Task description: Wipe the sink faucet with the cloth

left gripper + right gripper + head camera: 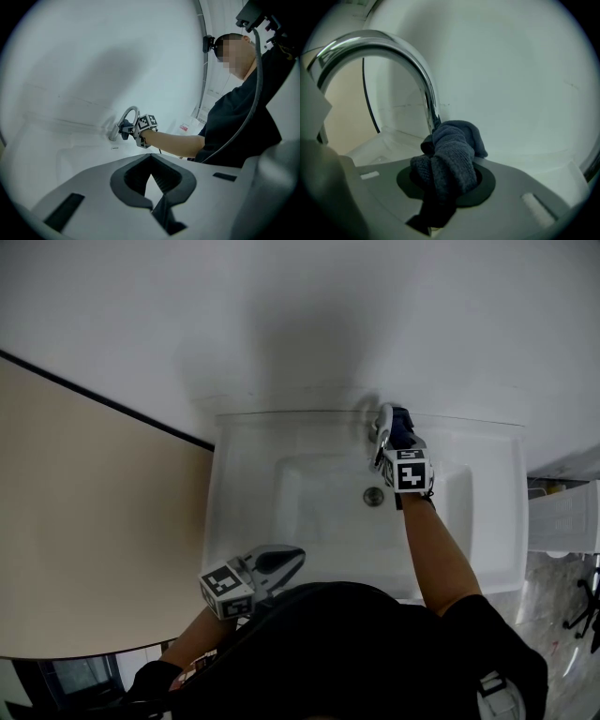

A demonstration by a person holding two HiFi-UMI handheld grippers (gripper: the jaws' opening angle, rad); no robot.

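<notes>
A dark blue cloth (pixel 450 159) is pinched between the jaws of the right gripper (pixel 389 423) and is pressed against the lower part of the chrome faucet (pixel 417 61), just beside its upright stem. The faucet is mounted at the middle of the back edge of the white sink (pixel 234 484), and its spout is arched over the basin towards the drain (pixel 374 495). The left gripper (pixel 286 561) is held over the front edge of the sink, near its left corner, well apart from the faucet. Its jaws are pressed together, and nothing is seen between them.
</notes>
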